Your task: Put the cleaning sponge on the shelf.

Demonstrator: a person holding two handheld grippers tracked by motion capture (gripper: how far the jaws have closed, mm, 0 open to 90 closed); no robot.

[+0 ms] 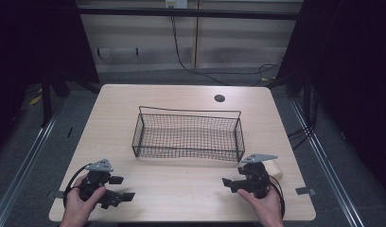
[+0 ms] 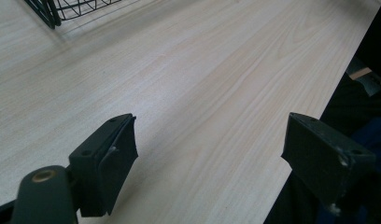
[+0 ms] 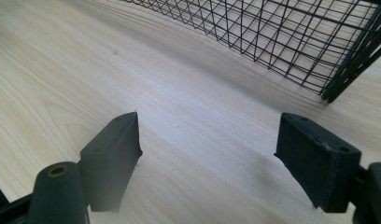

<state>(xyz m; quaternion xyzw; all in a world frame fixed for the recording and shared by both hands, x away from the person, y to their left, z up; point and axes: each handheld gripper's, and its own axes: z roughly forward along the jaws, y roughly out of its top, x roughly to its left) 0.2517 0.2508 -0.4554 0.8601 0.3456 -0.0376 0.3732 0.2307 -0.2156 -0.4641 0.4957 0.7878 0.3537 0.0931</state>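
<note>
A black wire basket stands in the middle of the pale wooden table, and nothing shows inside it. My left gripper is held by a hand near the front left corner, pointing right. Its jaws stand open over bare wood. My right gripper is held near the front right, pointing left. It is open too, with nothing between its jaws. The basket's near wall lies just ahead of it, and one corner of the basket appears in the left gripper view.
A pale beige object lies on the table behind the right gripper, partly hidden by it. A dark round hole sits near the table's far edge. The table's front edge runs close beside the left gripper. Cables trail on the floor beyond.
</note>
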